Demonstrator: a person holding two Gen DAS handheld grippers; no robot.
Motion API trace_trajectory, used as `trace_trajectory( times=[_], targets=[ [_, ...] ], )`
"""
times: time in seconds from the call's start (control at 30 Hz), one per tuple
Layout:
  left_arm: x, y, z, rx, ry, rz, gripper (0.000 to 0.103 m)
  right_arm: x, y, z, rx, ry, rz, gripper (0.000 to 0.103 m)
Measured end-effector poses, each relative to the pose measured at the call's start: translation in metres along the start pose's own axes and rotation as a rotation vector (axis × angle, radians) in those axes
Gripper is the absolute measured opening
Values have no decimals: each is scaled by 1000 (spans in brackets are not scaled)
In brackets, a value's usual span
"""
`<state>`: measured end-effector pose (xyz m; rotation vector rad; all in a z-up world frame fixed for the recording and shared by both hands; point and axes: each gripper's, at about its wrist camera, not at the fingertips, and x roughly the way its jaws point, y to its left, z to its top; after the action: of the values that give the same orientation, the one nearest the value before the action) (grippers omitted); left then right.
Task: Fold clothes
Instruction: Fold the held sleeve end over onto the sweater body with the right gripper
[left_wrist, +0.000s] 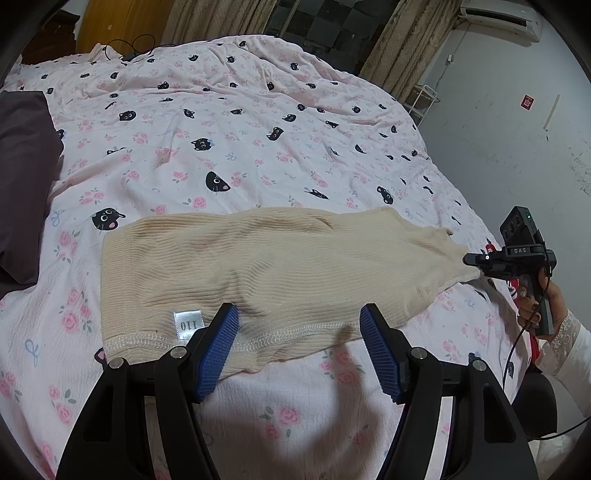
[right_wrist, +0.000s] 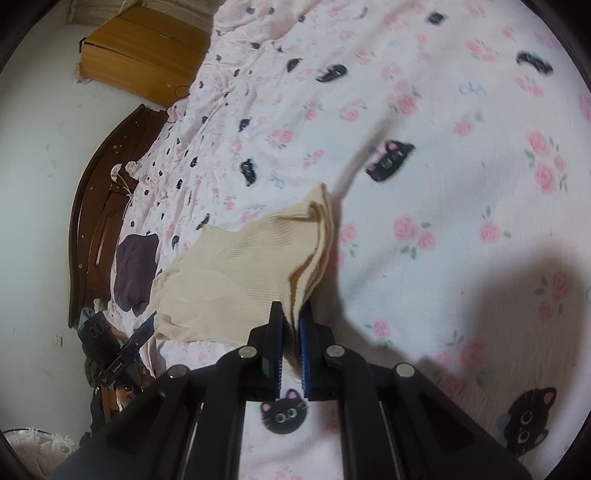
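A cream ribbed garment (left_wrist: 258, 266) lies stretched flat across the bed, with a white size label (left_wrist: 188, 324) near its front hem. My left gripper (left_wrist: 300, 314) hovers open over that hem, its blue pads (left_wrist: 218, 347) apart and not gripping the cloth. At the right end, my right gripper (left_wrist: 472, 263) is shut on a pulled corner of the garment. In the right wrist view the jaws of the right gripper (right_wrist: 291, 310) pinch the layered edge of the cream garment (right_wrist: 236, 273), which rises slightly toward them. The left gripper (right_wrist: 142, 332) shows at the garment's far end.
The bed wears a pink sheet (left_wrist: 221, 129) printed with roses and black cats. A dark purple cloth (left_wrist: 22, 184) lies at the left edge. A wooden headboard (right_wrist: 96, 221) and cabinet (right_wrist: 147, 51) stand beyond. A hand in a white lace sleeve (left_wrist: 569, 343) holds the right gripper.
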<state>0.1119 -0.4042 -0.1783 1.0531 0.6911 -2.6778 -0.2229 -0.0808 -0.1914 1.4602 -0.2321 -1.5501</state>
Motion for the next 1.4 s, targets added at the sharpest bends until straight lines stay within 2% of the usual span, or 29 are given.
trace_trajectory(
  times=[0.47, 0.93, 1.4],
  targets=[
    [-6, 1, 0, -2, -19, -9, 64, -9, 63, 15, -138, 4, -18, 8],
    [-16, 12, 4, -28, -51, -9, 64, 39, 135, 20, -315, 108, -174, 8],
    [-18, 24, 6, -57, -61, 12, 64, 85, 208, 17, -460, 179, -228, 8]
  ],
)
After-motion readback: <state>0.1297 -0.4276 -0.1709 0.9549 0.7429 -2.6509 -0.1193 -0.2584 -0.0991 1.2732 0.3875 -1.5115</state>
